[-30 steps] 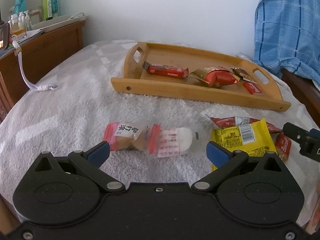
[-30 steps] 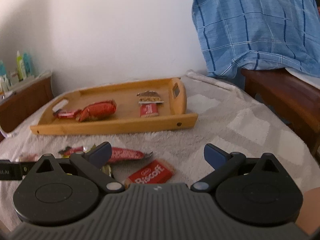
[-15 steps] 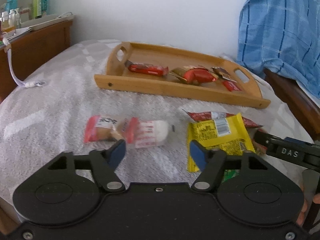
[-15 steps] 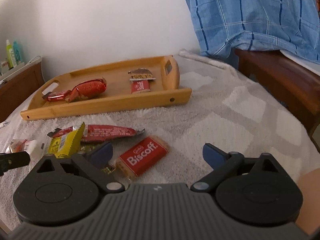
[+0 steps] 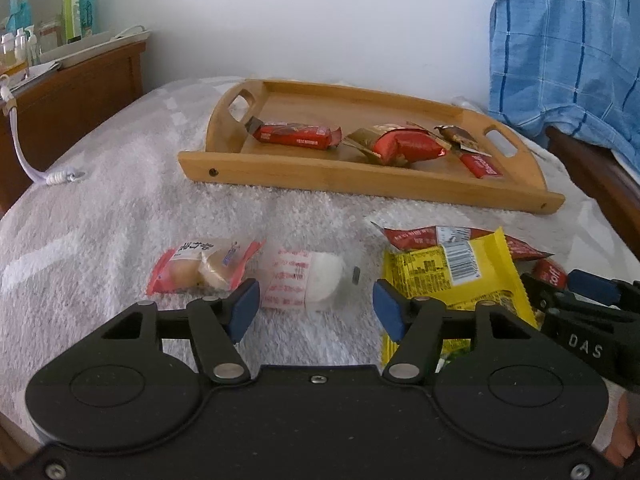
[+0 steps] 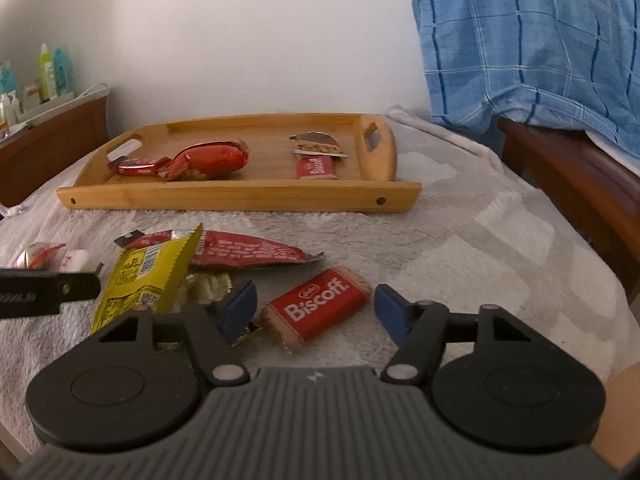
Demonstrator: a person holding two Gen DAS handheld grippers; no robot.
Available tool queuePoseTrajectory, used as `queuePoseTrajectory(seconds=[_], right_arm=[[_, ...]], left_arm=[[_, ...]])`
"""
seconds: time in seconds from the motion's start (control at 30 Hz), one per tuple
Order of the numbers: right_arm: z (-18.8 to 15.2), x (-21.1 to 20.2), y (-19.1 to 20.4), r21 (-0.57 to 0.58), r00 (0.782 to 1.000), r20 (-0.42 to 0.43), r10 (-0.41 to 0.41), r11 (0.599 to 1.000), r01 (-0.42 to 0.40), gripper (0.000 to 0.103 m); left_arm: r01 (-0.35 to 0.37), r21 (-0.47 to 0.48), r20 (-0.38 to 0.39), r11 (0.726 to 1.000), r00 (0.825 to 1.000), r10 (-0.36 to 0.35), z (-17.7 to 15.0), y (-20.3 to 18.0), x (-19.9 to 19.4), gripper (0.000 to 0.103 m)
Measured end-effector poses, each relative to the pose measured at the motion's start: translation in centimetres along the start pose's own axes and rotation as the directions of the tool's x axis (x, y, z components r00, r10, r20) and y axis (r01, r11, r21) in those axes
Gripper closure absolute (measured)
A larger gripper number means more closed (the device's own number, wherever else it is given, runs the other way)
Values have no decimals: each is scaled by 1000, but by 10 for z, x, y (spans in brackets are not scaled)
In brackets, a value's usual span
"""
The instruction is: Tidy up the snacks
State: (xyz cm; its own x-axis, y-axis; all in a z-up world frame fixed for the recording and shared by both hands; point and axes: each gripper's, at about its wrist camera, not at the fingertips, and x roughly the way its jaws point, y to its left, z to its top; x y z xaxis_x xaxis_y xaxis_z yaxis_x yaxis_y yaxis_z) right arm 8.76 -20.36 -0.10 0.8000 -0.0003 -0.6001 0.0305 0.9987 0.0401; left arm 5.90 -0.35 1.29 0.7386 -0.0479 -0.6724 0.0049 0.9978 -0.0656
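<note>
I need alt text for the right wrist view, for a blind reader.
The open right gripper hovers around a red Biscoff biscuit packet on a grey towel-covered table. Behind it, a wooden tray holds four snacks.

Home bedroom: toiletry bottles (image 5: 76, 8), draped shirt (image 6: 540, 48).

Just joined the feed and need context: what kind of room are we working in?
Likely a bedroom at home: snacks lie on a towel-like cover, toiletry bottles stand on a wooden cabinet, and a blue plaid cloth hangs over wooden furniture.
</note>
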Motion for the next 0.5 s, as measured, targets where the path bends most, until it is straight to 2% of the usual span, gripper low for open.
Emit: queuePoseTrajectory(seconds=[0.1, 0.23, 0.5], right_arm=[[0, 1, 2, -4, 1000, 3, -6, 1000, 6, 28], [-1, 2, -1, 32, 1000, 13, -23, 999, 23, 36], [-2, 3, -2, 51, 1000, 13, -26, 998, 25, 37]], left_arm=[[-4, 12, 3, 1000, 1000, 4, 2, -2, 5, 39], [-10, 33, 4, 999, 1000, 10, 4, -6, 10, 39], [-18, 40, 9, 999, 1000, 18, 3, -8, 13, 40]])
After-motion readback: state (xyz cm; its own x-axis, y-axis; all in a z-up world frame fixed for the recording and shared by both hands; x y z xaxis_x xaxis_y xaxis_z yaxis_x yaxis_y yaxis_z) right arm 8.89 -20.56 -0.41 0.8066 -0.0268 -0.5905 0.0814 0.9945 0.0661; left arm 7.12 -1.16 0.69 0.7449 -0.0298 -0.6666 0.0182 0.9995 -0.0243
